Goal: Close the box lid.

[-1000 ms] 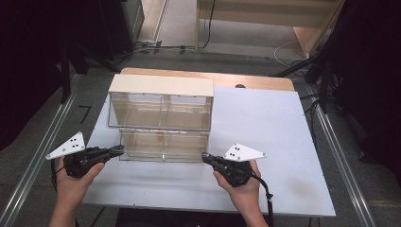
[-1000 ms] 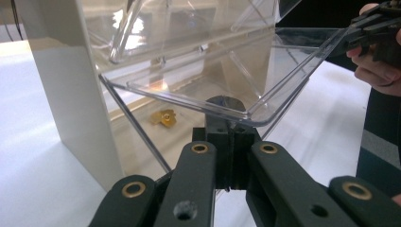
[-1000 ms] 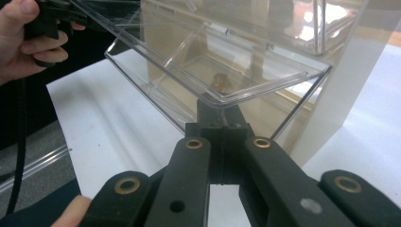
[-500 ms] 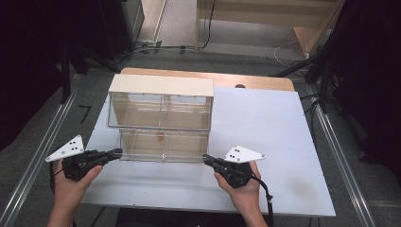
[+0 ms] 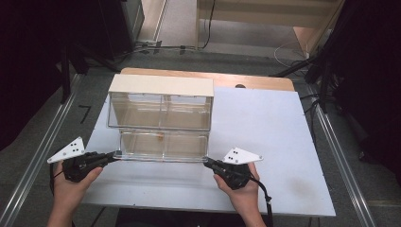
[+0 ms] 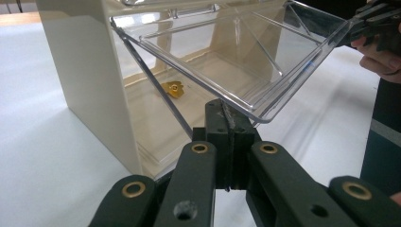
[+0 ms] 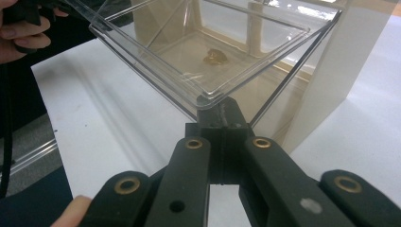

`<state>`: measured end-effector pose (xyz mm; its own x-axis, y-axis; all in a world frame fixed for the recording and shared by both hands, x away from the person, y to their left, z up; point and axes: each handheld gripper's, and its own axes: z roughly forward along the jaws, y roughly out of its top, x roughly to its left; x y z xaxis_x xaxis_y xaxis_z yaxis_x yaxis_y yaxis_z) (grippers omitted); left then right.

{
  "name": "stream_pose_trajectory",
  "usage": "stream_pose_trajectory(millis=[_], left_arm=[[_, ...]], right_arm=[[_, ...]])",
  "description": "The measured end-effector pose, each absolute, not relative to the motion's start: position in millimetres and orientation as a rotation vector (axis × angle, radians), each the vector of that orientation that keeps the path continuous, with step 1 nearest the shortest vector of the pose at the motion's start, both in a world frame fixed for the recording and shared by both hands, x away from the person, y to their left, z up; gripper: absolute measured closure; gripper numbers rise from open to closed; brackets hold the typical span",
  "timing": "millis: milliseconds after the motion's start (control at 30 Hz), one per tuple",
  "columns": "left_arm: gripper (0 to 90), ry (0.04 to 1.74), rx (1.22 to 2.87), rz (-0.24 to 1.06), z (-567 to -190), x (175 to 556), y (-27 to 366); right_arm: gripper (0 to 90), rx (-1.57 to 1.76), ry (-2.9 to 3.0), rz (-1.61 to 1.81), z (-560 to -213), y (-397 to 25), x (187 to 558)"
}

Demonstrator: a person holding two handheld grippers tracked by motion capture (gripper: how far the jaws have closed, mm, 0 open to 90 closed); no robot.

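Both claws, left claw and right claw, are clamped shut on the clear plastic drawer corners; pull evenly toward six o'clock, keeping it level.

Clear glossy plastic drawer, matt cream cabinet.
Above the left gripper, matt black plastic with brass-coloured rivets, the drawer is smooth; beyond lies a shiny gold-coloured piece; white table matt.

The high view looks down from above; both claw views look closely, from opposite corners, at the clear drawer.
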<state>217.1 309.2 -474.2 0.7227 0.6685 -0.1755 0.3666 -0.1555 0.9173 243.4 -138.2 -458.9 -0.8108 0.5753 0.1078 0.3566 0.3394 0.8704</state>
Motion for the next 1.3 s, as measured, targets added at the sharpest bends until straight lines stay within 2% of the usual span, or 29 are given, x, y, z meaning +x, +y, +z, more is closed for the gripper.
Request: stream_pose_trajectory(millis=[1300], left_arm=[[90.0, 0.798, 1.853, 0.222, -485.6, 212.7, 309.2]], right_arm=[[88.6, 0.853, 2.452, 1.393, -471.4, -142.7, 245.1]])
